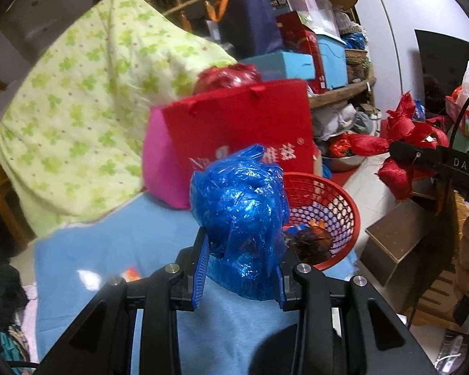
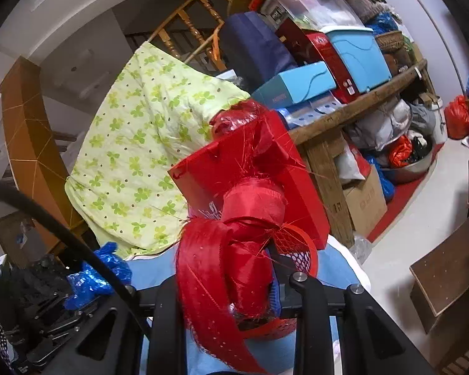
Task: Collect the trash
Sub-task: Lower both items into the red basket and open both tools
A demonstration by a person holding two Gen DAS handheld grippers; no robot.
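The left gripper (image 1: pixel 239 268) is clamped on a crumpled blue plastic bag (image 1: pixel 240 215), held up above the light blue cloth (image 1: pixel 109 243) that covers the surface. Just to its right sits a red mesh basket (image 1: pixel 344 206), round and perforated, with a dark, brownish wad of trash (image 1: pixel 312 240) and a scrap of blue lying in its bottom. Behind the basket stands a red paper bag (image 1: pixel 240 125) with white lettering, and a pink bag (image 1: pixel 159 168) leans against its left side; something wrapped in shiny red plastic pokes from the red bag's top.

The right gripper (image 2: pixel 234 293) is closed around a bundle of frayed red ribbon fabric (image 2: pixel 234 256), which hangs over the basket's rim (image 2: pixel 306 250) and hides most of it. Further back, a wooden shelf (image 2: pixel 359 103) carries light blue boxes (image 2: pixel 297 84), a red box and clear plastic tubs. A green clover-print quilt (image 2: pixel 134 156) drapes on the left.
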